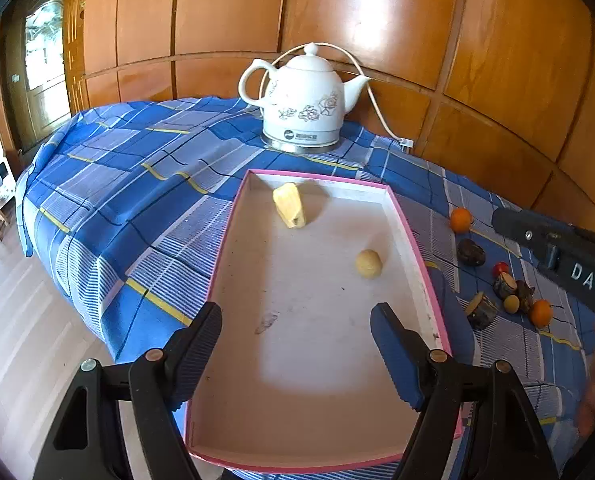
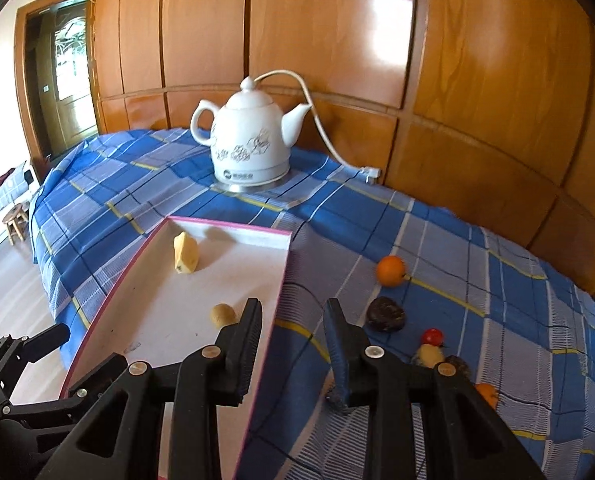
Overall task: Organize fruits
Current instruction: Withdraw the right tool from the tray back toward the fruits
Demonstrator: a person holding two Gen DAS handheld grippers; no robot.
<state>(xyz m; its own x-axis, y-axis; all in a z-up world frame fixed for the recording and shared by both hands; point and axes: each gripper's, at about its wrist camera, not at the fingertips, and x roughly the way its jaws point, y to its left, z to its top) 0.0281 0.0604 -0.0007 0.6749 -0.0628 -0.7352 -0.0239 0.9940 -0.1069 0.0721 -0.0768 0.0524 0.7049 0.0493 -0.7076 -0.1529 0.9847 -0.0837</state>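
The left gripper (image 1: 296, 348) hovers over the near end of the pink-rimmed tray (image 1: 420, 264), its jaws spread and empty. The tray sits on the blue plaid surface (image 1: 137, 184) and holds a yellow wedge-shaped fruit (image 1: 290, 205) and a small pale round fruit (image 1: 368, 264). The right gripper (image 2: 293, 344) hangs above the tray's right rim, jaws slightly parted, holding nothing. Further right, oranges (image 2: 391, 270), a dark fruit (image 2: 385, 314) and a small red fruit (image 2: 432, 336) lie loose on the cloth.

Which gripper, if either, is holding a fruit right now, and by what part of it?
Neither. The left gripper hangs open above the pink-rimmed tray, and the right gripper has nothing between its fingers.
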